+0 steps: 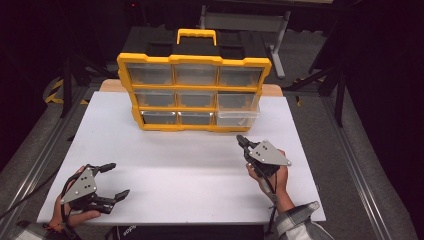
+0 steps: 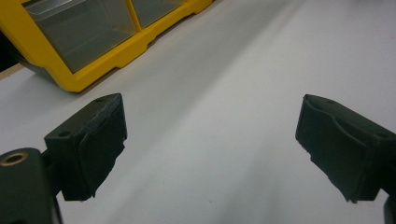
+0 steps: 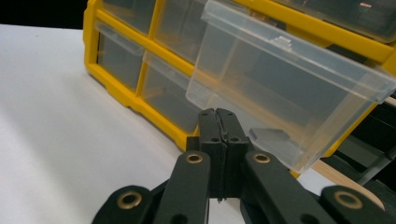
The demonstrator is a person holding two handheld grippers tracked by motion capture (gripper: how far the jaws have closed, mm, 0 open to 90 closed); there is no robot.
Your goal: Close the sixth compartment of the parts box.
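Observation:
A yellow organizer (image 1: 195, 59) with three rows of clear drawers stands upright at the back of the white tabletop (image 1: 175, 155). Its bottom-right drawer (image 1: 237, 118) is pulled partway out; it looks empty. My right gripper (image 1: 241, 139) is shut with nothing in it, its tips just in front of and below that drawer. In the right gripper view the closed jaws (image 3: 218, 114) point at the drawer (image 3: 280, 88) and the yellow frame (image 3: 116, 93). My left gripper (image 1: 119, 179) rests open near the front left corner, holding nothing. Its wide-apart jaws (image 2: 212, 140) face bare table, with the organizer (image 2: 116, 51) far off.
A yellow carry handle (image 1: 196, 34) tops the organizer. Metal rails (image 1: 350, 165) run along both sides of the table, and a grey stand (image 1: 280, 40) sits behind it. A wooden board edge (image 1: 272, 90) shows behind the organizer. Dark floor surrounds the table.

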